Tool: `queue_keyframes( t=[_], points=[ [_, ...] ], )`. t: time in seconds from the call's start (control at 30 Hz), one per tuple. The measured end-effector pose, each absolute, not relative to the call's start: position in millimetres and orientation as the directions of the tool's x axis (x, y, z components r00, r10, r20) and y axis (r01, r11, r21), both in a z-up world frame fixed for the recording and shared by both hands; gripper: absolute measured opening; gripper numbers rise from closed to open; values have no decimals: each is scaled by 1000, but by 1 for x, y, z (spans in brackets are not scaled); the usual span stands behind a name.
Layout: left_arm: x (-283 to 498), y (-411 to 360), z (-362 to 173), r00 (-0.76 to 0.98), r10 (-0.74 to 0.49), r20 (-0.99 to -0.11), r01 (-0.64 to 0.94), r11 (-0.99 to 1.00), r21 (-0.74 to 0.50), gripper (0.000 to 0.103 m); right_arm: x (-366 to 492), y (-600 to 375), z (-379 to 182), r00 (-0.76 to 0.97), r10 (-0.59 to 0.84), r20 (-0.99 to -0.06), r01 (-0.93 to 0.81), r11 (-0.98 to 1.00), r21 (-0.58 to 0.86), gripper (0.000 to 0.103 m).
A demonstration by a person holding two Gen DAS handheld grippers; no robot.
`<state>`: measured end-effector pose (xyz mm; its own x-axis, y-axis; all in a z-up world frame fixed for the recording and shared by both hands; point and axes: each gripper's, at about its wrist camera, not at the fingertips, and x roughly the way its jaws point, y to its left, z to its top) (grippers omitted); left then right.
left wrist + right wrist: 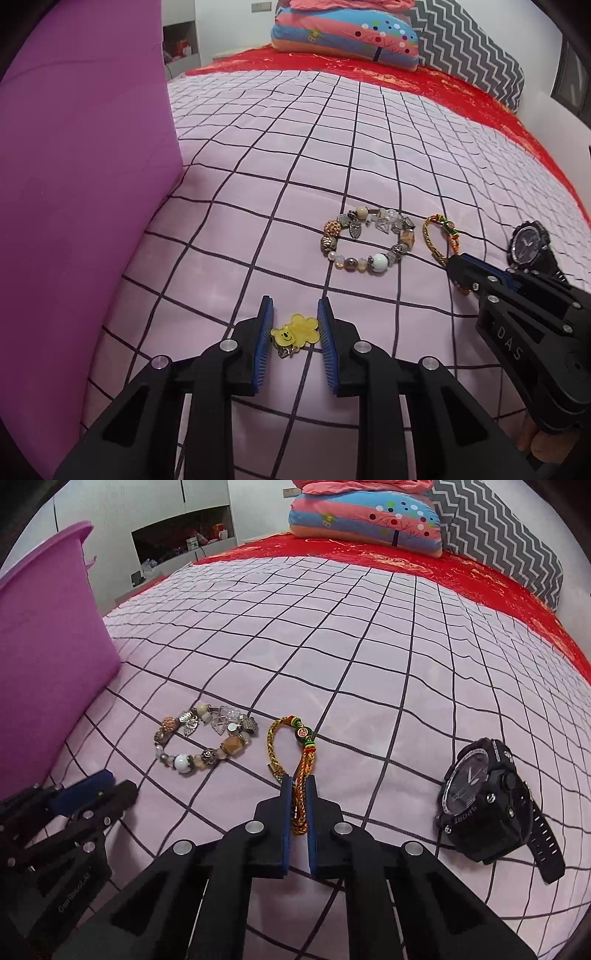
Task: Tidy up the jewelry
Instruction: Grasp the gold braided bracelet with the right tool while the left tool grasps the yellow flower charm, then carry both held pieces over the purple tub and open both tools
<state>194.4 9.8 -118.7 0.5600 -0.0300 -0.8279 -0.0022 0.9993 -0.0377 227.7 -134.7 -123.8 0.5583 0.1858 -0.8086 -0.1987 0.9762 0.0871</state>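
Jewelry is lying spread across a pink checked bedspread, 4 pieces in a loose row beside a purple plastic tub that is probably waiting to take them. From the tub side outward they run: a yellow smiley flower charm, a beaded charm bracelet, a gold braided cord bracelet and a black sport watch.

Both grippers are working at once, each angling down onto its own piece. The right gripper is pinching the tail of the cord bracelet, its blue pads nearly together on the braid while the loop with its red and green bead is lying flat ahead of the tips. The left gripper is straddling the flower charm with its jaws narrowed; the left pad seems to be touching the smiley end, but a sliver of fabric is showing on the other side, so a firm grip is not yet evident.

Taking 2 pieces together looks like a way to halve the trips to the tub.

Much is staying out of sight. The tub's inside is showing in neither view, so what it is holding cannot be told. The small metal fitting under the charm is too dark to identify. The watch strap is running out of the left view, and only a fingertip of the person is peeking in at the lower right there.
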Motion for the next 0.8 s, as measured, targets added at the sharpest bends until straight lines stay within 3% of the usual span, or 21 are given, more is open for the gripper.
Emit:
queue_keyframes(
  t=[0.23,0.27,0.3,0.8],
  points=[
    [178,17,-113,534,-91,-841,20,995,-94,20,202,-144,-120,546,241,-802,-162,970,182,6],
    [174,17,-111,532,-99,-841,24,995,-102,16,196,-146,-119,545,247,-801,-155,969,193,6],
    [170,18,-109,529,-114,-841,32,993,-114,4,192,-146,-119,544,252,-801,-151,968,202,6],
    [108,39,-73,552,-184,-813,83,983,-167,3,110,-150,-93,554,266,-789,-103,962,252,6]
  ],
)
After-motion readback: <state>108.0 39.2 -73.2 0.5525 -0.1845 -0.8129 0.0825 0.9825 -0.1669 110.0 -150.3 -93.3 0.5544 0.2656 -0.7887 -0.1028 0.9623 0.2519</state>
